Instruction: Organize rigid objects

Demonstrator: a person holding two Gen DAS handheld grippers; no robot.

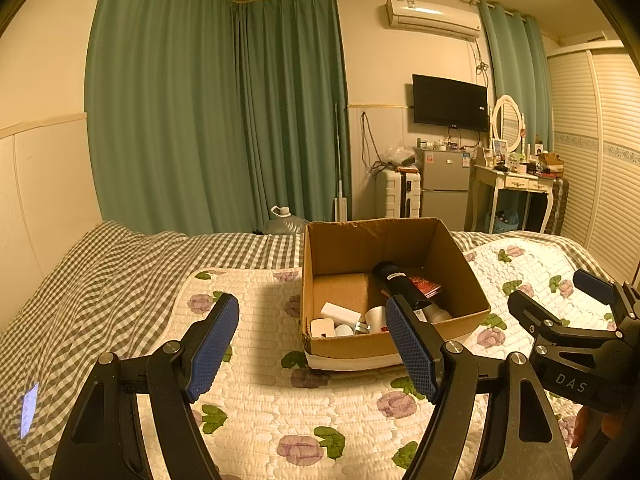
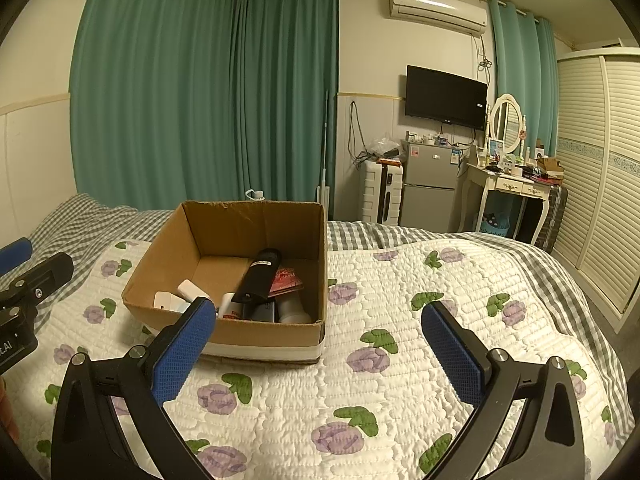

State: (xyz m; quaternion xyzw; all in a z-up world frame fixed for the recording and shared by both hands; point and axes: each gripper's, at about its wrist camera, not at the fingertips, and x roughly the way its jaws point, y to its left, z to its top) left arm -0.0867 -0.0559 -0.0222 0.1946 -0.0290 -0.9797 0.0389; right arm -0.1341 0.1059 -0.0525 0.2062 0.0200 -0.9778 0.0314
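- The only readable lettering is "DAS", in pale capitals on the black body of the right gripper (image 1: 560, 292) as the left wrist view catches it at the right edge; in the right wrist view a cut-off ".AI" shows on the black body of the left gripper (image 2: 24, 268) at the left edge.
- One open brown cardboard box (image 1: 460, 264) with a white band along its base sits on the white quilted bedspread printed with purple roses (image 2: 400, 360), between the two grippers.
- Inside the box lies one long black cylindrical object with a small white label (image 2: 260, 276), tilted against the other contents; the label's print is too small to read.
- Beside it are one red printed packet (image 2: 286, 280), two white blocky items (image 2: 176, 296) at the near left corner, and a few pale containers, hard to count.
- Left gripper: two blue-padded fingers spread wide, nothing between them, above the bedspread in front of the box.
- Right gripper: jaws likewise wide apart and empty, to the box's right.
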